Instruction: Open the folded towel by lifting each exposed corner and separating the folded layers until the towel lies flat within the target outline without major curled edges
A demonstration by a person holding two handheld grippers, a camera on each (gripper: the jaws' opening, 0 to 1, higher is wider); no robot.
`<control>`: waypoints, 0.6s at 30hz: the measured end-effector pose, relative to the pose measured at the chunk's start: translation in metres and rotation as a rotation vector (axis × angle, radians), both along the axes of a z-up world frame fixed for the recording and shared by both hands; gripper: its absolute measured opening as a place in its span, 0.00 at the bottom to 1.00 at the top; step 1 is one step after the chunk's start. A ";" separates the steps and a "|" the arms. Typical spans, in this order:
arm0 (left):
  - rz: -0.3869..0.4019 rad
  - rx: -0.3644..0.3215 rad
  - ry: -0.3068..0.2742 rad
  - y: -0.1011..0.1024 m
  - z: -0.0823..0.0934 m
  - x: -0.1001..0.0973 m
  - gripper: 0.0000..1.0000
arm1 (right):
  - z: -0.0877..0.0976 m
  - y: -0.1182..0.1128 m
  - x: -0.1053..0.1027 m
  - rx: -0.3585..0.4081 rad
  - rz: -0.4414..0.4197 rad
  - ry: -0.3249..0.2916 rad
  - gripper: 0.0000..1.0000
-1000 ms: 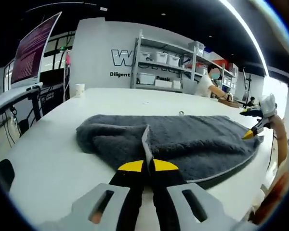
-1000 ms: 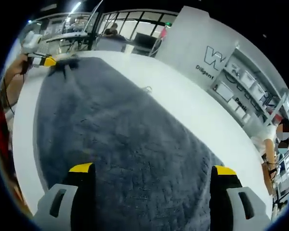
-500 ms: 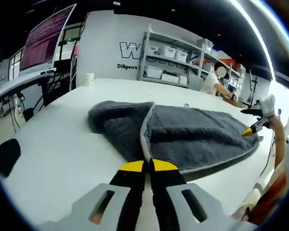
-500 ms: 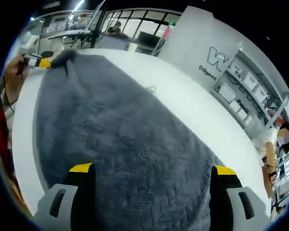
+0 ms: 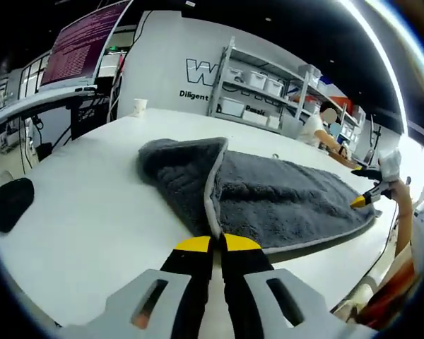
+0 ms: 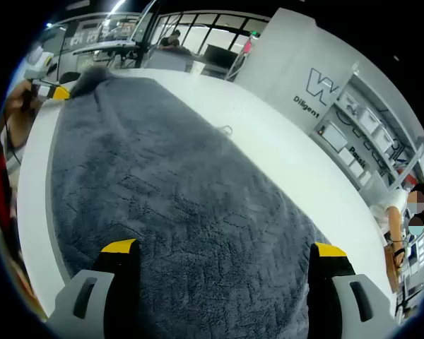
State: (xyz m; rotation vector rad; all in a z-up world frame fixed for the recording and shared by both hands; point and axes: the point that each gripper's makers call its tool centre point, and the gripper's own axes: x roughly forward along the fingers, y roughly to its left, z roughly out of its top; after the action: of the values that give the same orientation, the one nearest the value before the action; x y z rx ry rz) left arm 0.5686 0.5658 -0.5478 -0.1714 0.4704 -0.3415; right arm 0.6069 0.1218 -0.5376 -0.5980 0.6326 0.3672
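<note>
The left gripper (image 5: 212, 244) is pinching the pale hem of a dark grey fluffy towel (image 5: 268, 201) on a white table (image 5: 78, 212). The right gripper (image 6: 222, 251) is hovering with jaws spread wide over the towel

Right gripper (image 6: 225, 263) jaws spread wide, yellow tips low over grey towel (image 6: 169, 212). Towel runs along white table (image 6: 268, 152) toward far end, where left gripper (image 6: 56, 92) meets its far corner. Shelving with bins (image 6: 353, 141) stands beyond the table's right edge.
</note>
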 end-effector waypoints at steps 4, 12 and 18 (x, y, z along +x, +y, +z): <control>0.005 -0.004 0.002 0.001 0.001 -0.005 0.04 | -0.001 0.002 0.000 -0.008 0.007 0.004 0.99; 0.016 -0.013 0.021 0.003 -0.005 -0.011 0.05 | 0.000 0.003 0.000 -0.017 0.012 0.008 0.99; 0.019 0.078 0.008 0.009 -0.004 -0.011 0.18 | 0.001 0.004 -0.001 -0.022 0.016 0.009 0.99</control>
State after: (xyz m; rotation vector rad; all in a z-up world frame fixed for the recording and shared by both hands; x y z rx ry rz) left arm 0.5576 0.5743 -0.5519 -0.1011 0.4884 -0.3032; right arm 0.6063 0.1259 -0.5370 -0.6228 0.6415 0.3783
